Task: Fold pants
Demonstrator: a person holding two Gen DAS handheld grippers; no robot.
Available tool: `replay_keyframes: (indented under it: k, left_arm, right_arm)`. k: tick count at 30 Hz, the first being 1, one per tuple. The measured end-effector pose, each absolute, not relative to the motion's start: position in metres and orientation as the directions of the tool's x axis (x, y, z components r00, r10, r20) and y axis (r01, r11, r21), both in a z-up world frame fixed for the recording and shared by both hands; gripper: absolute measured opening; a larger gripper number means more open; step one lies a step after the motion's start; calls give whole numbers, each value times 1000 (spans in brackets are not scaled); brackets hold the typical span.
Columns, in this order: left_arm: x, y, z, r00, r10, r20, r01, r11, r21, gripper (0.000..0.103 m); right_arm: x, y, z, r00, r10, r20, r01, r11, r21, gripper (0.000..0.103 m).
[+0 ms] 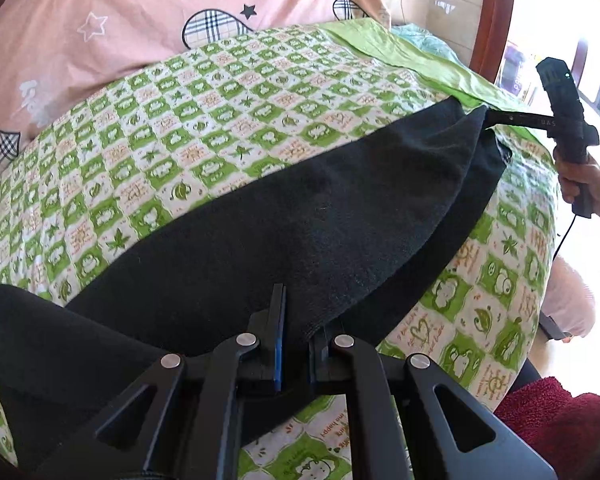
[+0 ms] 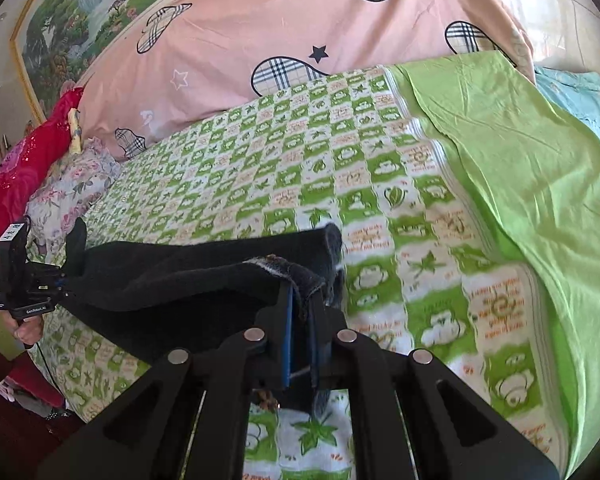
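Your left gripper [image 1: 294, 332] hides the pants [image 1: 260, 232] edge it clamps. The pants run off the left wrist view's left side. In the right wrist view, cloth covers your right gripper's [image 2: 302, 312] fingertips.

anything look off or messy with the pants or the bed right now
Mostly fine. The black pants hang stretched between the left hand-held gripper and the right hand-held gripper, both clamped on fabric. At the right one the edge is rolled over, showing a pale lining and brownish specks. The plain green sheet is wrinkled.
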State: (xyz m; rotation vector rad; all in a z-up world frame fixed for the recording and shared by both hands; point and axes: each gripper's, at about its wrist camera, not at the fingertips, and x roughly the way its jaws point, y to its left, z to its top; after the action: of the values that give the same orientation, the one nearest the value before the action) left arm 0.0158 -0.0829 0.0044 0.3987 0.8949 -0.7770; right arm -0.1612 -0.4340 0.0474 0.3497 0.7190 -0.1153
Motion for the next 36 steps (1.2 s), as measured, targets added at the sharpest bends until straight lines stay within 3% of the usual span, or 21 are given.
replay_keyframes:
  k: [16,19,20,21,23,25,26,36]
  left_arm:
    - [7,-77,-11,372,-420,-827,740,673,-9,11]
    - [2,-73,-13,362,-404,-840,736,677,-9,31]
    - [0,-69,-11,364,-398,-842,726,688,-11,51]
    - [-2,-65,-8,371,-399,-838,717,697,-14,64]
    - [-6,-53,0,396,-407,-823,687,727,-29,67]
    - [-8,-40,9,410,-409,-815,648,760,-55,70]
    - [-6,-33,12,421,-397,-816,615,786,-65,76]
    - [56,39,31,438,-218,-872,224,966,-129,78]
  right_arm:
    - [-189,-409,35,701,-34,-713,258,943,209,3]
    - [-194,-407,31,674,-63,-736,310,928,205,4]
    - [-196,-406,32,676,-63,-734,317,924,213,4]
    - [-200,-404,34,682,-61,-729,322,920,224,6]
    - [-207,-398,40,689,-84,-720,338,916,217,18]
    - [-213,-391,46,708,-86,-701,338,913,230,52]
    - [-215,-388,49,722,-82,-687,330,914,238,55]
    - [-149,-312,54,759,171,-628,100,923,372,56]
